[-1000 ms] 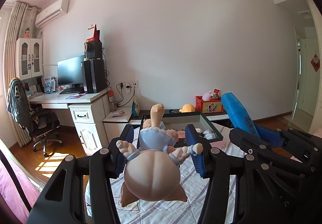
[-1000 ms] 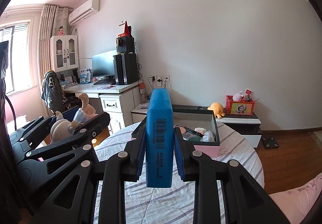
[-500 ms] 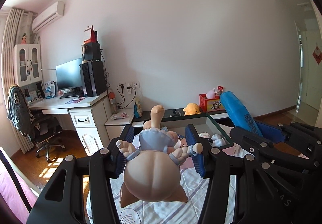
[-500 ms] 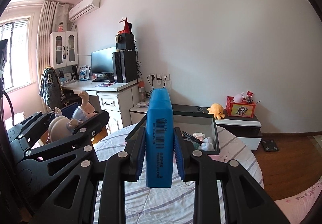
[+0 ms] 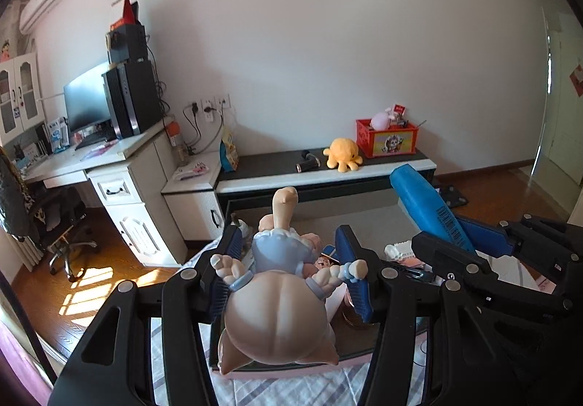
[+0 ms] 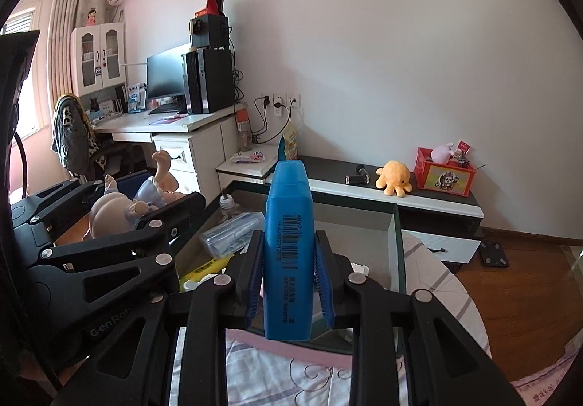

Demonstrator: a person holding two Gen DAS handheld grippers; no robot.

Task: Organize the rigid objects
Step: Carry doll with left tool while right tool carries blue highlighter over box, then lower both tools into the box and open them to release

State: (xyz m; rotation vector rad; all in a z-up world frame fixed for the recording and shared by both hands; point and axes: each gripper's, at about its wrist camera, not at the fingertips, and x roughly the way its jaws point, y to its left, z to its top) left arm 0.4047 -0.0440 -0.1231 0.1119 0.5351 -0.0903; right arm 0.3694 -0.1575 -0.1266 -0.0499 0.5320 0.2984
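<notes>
1. Sitting on the striped counter (image 6: 452, 300), the big open box (image 6: 395, 245) has tall walls and lots of bare floor on its right side.
2. The left gripper (image 5: 288, 271) holds the doll (image 5: 277, 311) tight between its fingers, above the box's near edge.
3. The right gripper (image 6: 289, 282) squeezes the blue marker (image 6: 288, 242) upright with narrow fingers, over the box.

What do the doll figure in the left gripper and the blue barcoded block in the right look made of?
Beige doll figure in a pale blue dress: probably hard vinyl or plastic; smooth moulded skin with soft sheen. Blue barcoded block: likely rigid plastic; uniform matte colour, crisp edges, printed barcode.
</notes>
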